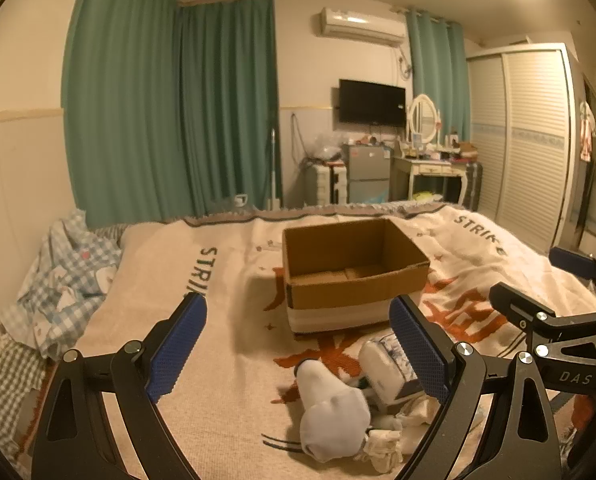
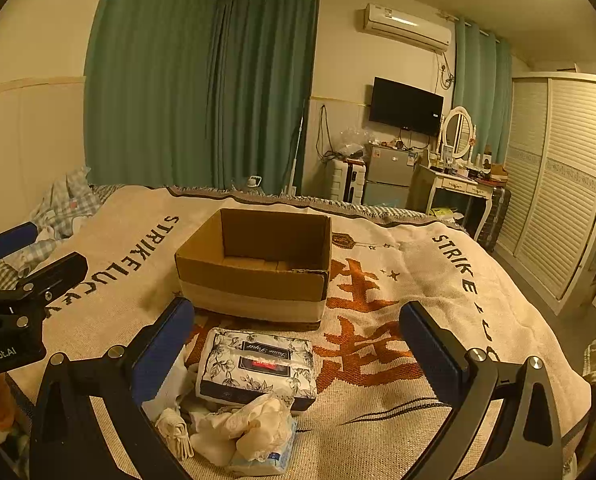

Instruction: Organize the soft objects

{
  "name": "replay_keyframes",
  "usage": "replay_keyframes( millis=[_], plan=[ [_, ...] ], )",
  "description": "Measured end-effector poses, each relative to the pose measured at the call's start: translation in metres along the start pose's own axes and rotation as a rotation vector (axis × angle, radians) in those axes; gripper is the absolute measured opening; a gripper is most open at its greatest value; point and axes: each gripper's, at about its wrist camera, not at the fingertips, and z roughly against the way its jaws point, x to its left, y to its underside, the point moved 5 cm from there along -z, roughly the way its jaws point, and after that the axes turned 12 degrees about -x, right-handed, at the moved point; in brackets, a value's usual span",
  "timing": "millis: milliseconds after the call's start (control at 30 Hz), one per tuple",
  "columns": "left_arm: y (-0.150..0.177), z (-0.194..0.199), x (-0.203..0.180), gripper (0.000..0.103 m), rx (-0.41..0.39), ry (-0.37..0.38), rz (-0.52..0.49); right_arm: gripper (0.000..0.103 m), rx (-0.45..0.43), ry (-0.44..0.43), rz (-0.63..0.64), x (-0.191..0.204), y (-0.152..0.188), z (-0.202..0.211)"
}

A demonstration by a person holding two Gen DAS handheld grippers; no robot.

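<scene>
An open, empty cardboard box [image 1: 350,276] stands on the bed blanket [image 1: 226,360]; it also shows in the right wrist view [image 2: 254,276]. In front of it lies a pile of soft things: a floral tissue pack [image 2: 258,364], crumpled white cloths [image 2: 250,428], a small rolled cloth [image 2: 174,428], and a grey-white stuffed item [image 1: 330,404]. The tissue pack [image 1: 382,368] also shows in the left wrist view. My left gripper [image 1: 298,340] is open and empty, above the pile's left side. My right gripper [image 2: 294,344] is open and empty, above the tissue pack.
A checked blue quilt [image 1: 62,284] is bunched at the bed's left edge by the wall. Green curtains [image 1: 170,112] hang behind the bed. A dresser [image 1: 430,168], small fridge [image 1: 368,172] and white wardrobe [image 1: 526,136] stand past the bed's far end.
</scene>
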Motion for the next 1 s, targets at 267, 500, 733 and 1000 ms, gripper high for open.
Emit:
replay_keyframes(
  millis=[267,500,733,1000],
  plan=[
    [-0.008,0.008,-0.002,0.094,-0.017,0.008,-0.008,0.103,-0.012,0.013,0.016,-0.001,-0.008,0.013],
    [-0.001,0.006,-0.004,0.094,0.031,0.008,-0.022,0.103,-0.004,0.02,0.041,0.002,-0.01,0.022],
    [0.04,-0.015,-0.004,0.094,0.172,-0.004,-0.025,0.101,0.145,-0.005,0.03,0.002,0.033,0.004],
    [0.082,-0.037,-0.005,0.093,0.319,-0.002,-0.016,0.086,0.332,-0.091,0.016,0.023,0.096,-0.025]
  ],
)
